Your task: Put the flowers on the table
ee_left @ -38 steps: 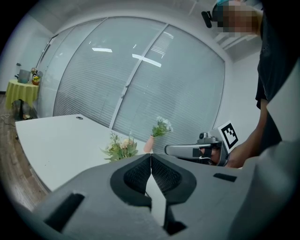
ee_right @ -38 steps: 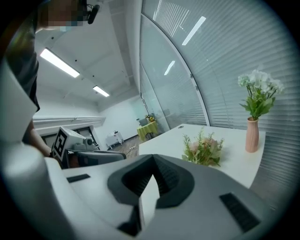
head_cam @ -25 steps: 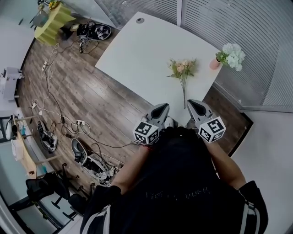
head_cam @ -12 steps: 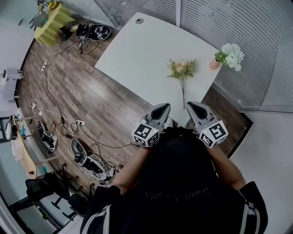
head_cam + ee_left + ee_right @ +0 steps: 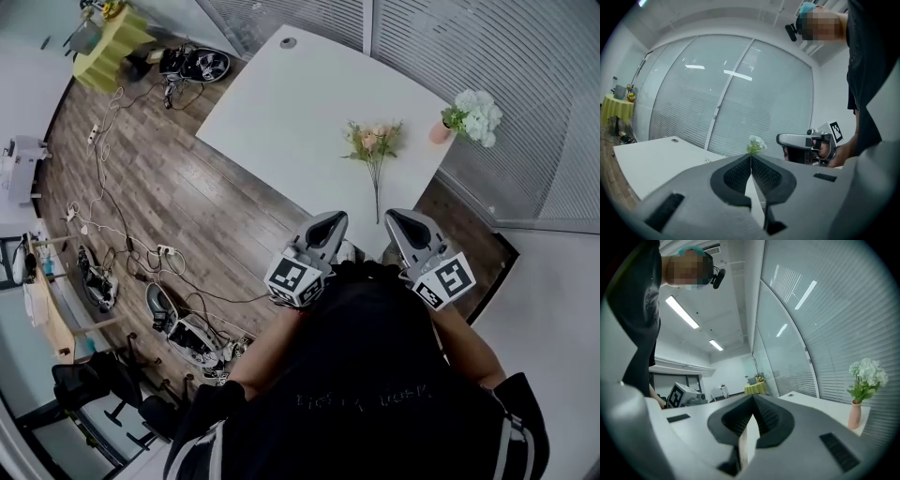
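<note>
Lift is the change: my left gripper [image 5: 328,221] and right gripper [image 5: 397,218], both closed empty, sit higher than before; the flowers [image 5: 372,141] lie flat on the table [image 5: 281,112], stems toward me.

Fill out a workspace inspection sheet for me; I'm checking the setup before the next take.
Surface: white table, on a wood floor.
Job's things: bouquet lying flat on the table.
Clutter: pink vase of white flowers at the right corner; small round cap at the far corner.
Grippers: left claw and right claw both shut, empty, apart from the bouquet.
Cables: loose cables across the floor, left of the table.
Surroundings: blinds; yellow side table.
</note>
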{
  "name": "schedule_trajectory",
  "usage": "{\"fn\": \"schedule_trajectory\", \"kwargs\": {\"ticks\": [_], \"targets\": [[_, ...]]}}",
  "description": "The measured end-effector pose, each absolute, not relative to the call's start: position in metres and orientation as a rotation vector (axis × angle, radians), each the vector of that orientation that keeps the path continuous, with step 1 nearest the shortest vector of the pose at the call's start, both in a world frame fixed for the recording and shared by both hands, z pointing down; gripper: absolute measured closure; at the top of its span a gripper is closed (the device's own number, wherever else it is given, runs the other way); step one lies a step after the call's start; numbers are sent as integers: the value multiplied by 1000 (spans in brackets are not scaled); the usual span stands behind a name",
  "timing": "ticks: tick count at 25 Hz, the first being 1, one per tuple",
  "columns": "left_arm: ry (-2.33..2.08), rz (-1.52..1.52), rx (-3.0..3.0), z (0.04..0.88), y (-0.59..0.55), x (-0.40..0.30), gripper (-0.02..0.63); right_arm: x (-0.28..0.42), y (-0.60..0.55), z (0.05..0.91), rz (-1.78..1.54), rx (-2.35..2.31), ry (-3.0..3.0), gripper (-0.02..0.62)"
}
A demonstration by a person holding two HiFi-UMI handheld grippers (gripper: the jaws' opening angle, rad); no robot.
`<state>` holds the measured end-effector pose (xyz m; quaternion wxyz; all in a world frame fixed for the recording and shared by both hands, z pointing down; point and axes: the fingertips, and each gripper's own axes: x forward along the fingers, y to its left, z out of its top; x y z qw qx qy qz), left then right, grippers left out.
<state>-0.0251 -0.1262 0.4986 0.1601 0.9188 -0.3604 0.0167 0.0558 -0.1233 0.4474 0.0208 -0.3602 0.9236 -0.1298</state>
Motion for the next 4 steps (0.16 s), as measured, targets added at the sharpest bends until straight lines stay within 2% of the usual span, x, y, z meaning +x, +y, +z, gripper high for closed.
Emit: {"fn": "schedule_trajectory", "kwargs": {"ticks": [4], "targets": [[-1036, 38, 2656, 490, -125, -24, 588, 58, -121, 448, -399, -1111, 2869, 566]]}}
